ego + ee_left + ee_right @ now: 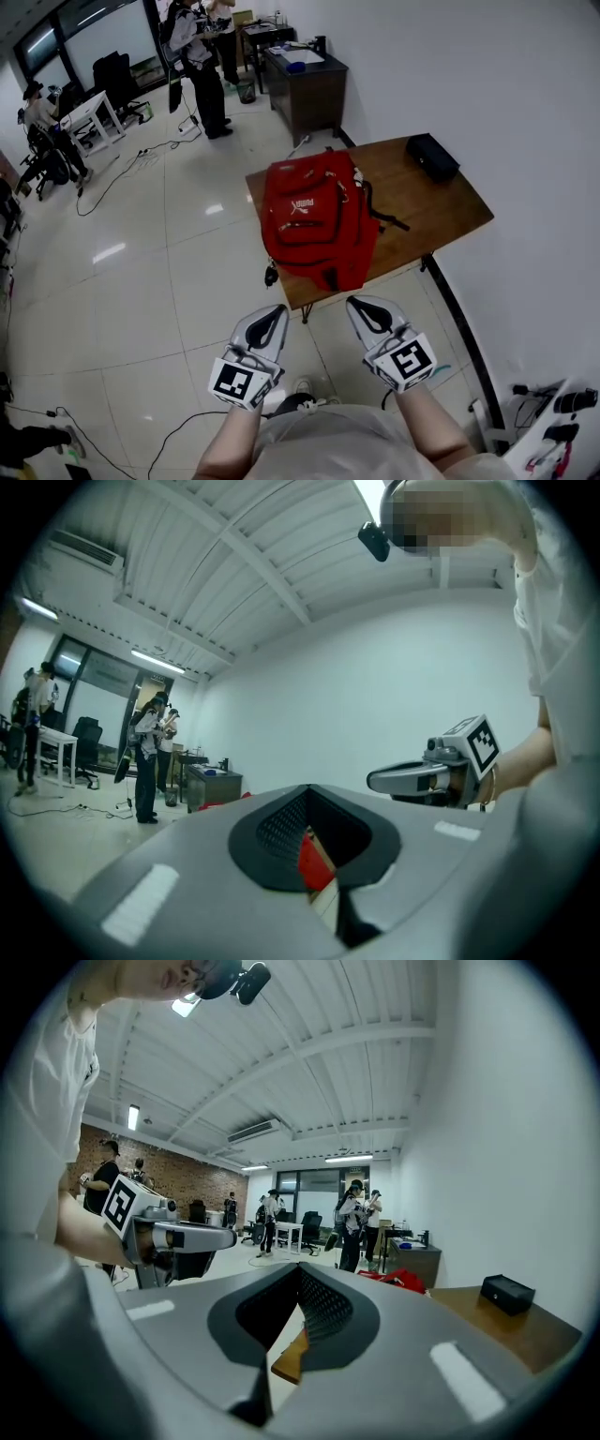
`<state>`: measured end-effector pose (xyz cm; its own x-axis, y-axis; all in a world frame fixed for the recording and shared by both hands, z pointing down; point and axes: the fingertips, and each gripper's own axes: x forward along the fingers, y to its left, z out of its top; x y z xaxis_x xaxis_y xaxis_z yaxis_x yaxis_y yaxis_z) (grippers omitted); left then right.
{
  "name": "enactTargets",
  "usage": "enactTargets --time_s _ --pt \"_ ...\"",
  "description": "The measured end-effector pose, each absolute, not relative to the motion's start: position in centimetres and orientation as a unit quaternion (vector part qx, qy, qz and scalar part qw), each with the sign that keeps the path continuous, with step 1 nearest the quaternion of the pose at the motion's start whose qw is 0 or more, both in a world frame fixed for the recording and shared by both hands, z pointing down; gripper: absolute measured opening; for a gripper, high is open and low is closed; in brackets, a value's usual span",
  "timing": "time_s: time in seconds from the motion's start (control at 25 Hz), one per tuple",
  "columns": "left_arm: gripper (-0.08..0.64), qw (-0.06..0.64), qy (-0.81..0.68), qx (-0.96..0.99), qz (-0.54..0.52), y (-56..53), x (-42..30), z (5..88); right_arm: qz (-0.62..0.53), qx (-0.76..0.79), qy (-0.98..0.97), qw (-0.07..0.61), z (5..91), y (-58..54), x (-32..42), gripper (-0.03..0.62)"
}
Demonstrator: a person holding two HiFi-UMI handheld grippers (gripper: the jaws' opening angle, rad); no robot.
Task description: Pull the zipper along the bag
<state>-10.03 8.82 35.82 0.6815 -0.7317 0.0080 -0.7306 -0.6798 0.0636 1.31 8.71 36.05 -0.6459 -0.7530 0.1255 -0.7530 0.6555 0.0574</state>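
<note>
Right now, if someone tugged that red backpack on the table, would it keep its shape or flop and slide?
Probably floppy: the red backpack lies slumped and creased on the wooden table, so it would likely sag if lifted. It may slide, since the tabletop looks smooth and its lower end overhangs the near edge. Its black strap could trail or snag.

One backpack (319, 220) and one black box (431, 157) are lying on one wooden table (450, 216). Two grippers are hovering before it: one left gripper (277, 311) and one right gripper (355, 304). One dark desk (305, 89) is standing behind, with two people (202, 70) standing near it.
</note>
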Motion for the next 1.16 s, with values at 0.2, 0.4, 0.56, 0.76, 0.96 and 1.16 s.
enactTargets --time_s 0.2,0.4,0.56,0.76,0.96,1.16 --pt "0.006 0.04 -0.409 0.912 -0.008 8.9 -9.6 35.6 -0.001 0.415 -0.908 0.054 34.7 9.4 2.3 0.008" --pt "0.006 0.03 -0.41 0.911 -0.02 9.2 -9.3 34.4 -0.017 0.414 -0.908 0.057 34.1 9.6 2.6 0.008" --pt "0.006 0.038 -0.405 0.914 -0.016 9.3 -9.1 34.3 -0.016 0.414 -0.909 0.049 33.6 9.7 2.6 0.008" --pt "0.006 0.053 -0.383 0.922 -0.007 9.1 -8.2 34.4 -0.014 0.42 -0.907 0.037 32.7 9.6 2.5 0.008" --pt "0.006 0.031 -0.375 0.926 -0.002 9.3 -7.4 34.0 -0.012 0.417 -0.908 0.043 33.3 9.7 2.4 0.008" --pt "0.006 0.036 -0.369 0.929 -0.001 9.7 -6.9 34.5 -0.012 0.415 -0.909 0.05 33.4 9.9 2.1 0.008"
